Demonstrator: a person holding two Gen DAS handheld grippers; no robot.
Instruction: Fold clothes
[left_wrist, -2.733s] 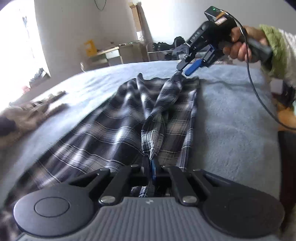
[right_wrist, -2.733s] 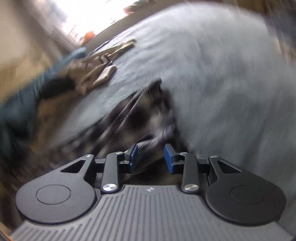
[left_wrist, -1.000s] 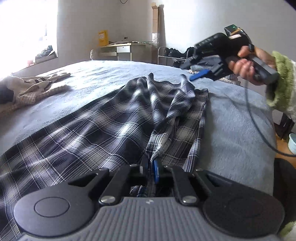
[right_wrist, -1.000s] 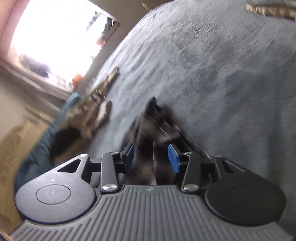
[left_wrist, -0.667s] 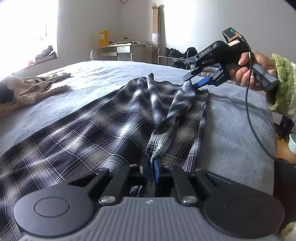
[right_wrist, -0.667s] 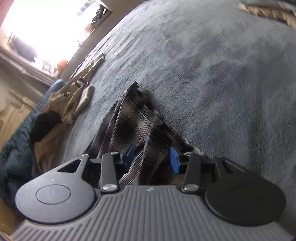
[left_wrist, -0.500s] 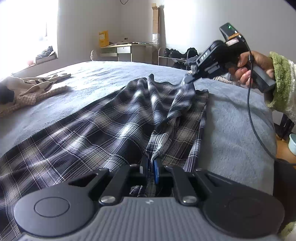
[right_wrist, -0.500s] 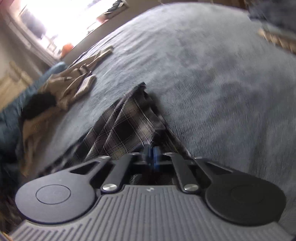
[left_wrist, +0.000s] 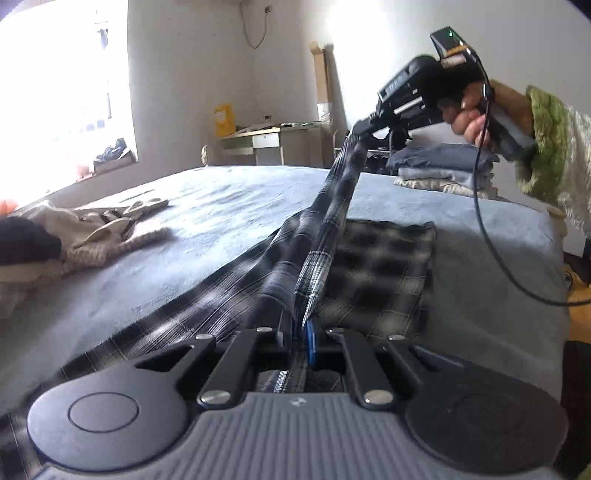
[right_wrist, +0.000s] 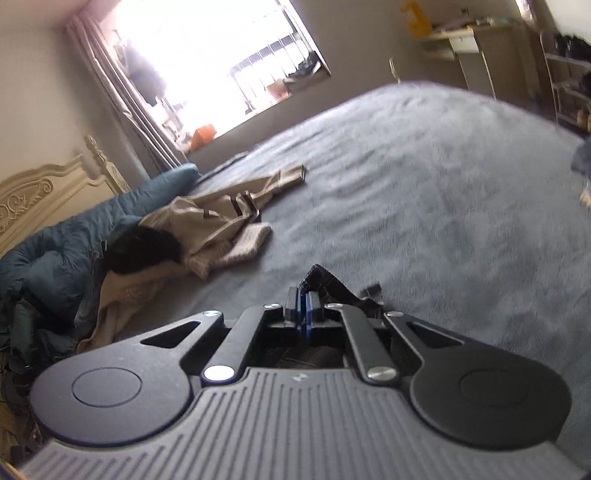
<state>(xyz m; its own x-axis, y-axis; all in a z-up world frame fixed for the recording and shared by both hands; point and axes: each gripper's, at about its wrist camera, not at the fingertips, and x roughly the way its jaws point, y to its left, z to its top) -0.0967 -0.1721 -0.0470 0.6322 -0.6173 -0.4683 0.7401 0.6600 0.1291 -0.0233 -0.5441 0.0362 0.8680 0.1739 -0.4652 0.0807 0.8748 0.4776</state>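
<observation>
A dark plaid cloth garment with white lines (left_wrist: 373, 273) lies partly flat on the fuzzy grey-blue blanket on the bed (left_wrist: 229, 206). One long edge of it is off the bed and pulled tight like a rope between the two tools.

The left gripper (left_wrist: 301, 334), black with blue pads, is squeezed onto the near end of that edge. The right gripper (left_wrist: 364, 127) is up high and pinches the far end. In its own view its blue pads (right_wrist: 312, 301) are pressed together with a bit of plaid cloth poking out between them.

Holding both ends keeps the edge straight, so I think the person can lay it over neatly to make a fold. The rest stays on the bed so it does not bunch up.

A neat stack of folded blue and grey clothes (left_wrist: 443, 166) sits at the far side. A messy heap of tan and cream clothes (right_wrist: 207, 232) waits by the window side.
</observation>
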